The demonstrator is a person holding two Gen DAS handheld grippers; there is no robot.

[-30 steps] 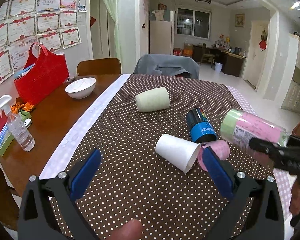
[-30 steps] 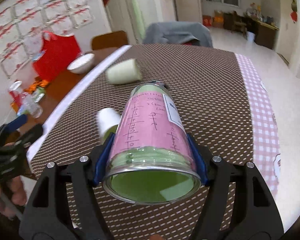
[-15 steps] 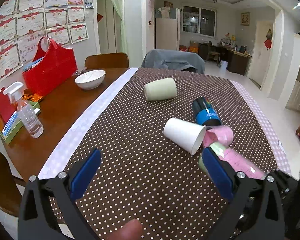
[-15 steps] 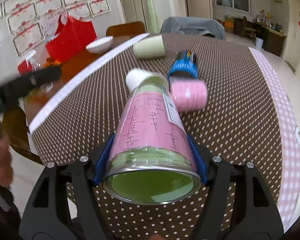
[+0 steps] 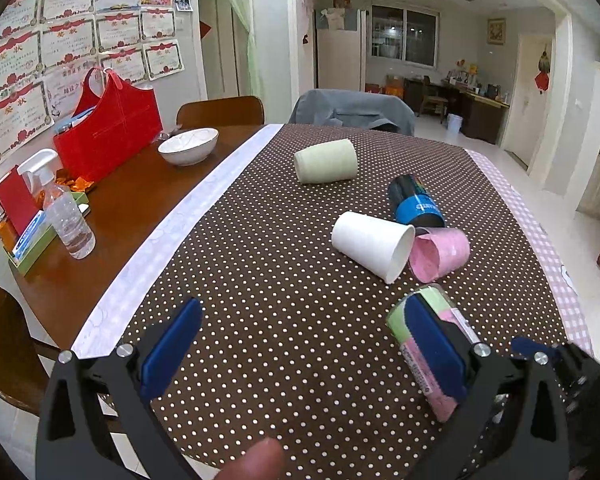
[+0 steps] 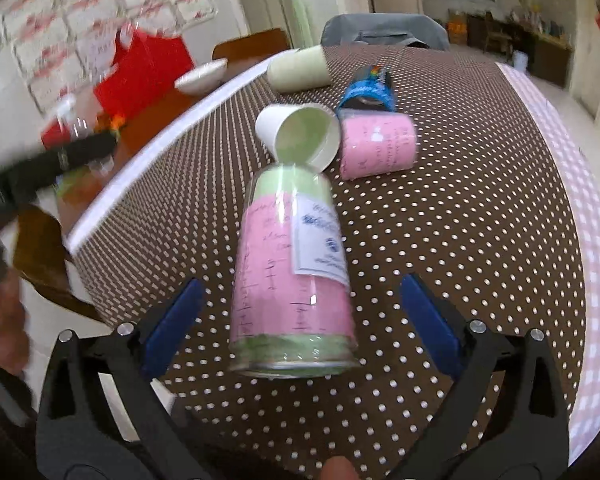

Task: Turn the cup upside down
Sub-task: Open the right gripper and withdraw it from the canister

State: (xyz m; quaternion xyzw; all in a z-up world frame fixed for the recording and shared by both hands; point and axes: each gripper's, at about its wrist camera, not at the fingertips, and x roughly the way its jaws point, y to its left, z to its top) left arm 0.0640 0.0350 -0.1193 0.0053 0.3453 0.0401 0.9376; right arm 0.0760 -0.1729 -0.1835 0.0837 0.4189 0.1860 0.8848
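A clear cup with a pink and green label (image 6: 292, 280) stands mouth down on the dotted brown tablecloth (image 6: 480, 216), between the fingers of my right gripper (image 6: 300, 316). The right gripper is open and does not touch it. In the left wrist view the same cup (image 5: 436, 312) is partly hidden behind my left gripper's right finger. My left gripper (image 5: 300, 344) is open and empty above the near table edge. A white paper cup (image 5: 372, 244), a pink cup (image 5: 444, 252), a blue cup (image 5: 416, 204) and a pale green cup (image 5: 326, 166) lie on their sides farther back.
On the bare wood at the left stand a white bowl (image 5: 188, 146), a red bag (image 5: 108, 128) and a spray bottle (image 5: 66, 220). Chairs (image 5: 220, 110) stand at the far side. The table's right edge has a pink checked border (image 5: 540, 240).
My right gripper has set the labelled cup down mouth first on the cloth and opened, letting it go. My left gripper has stayed open and pulled back slightly.
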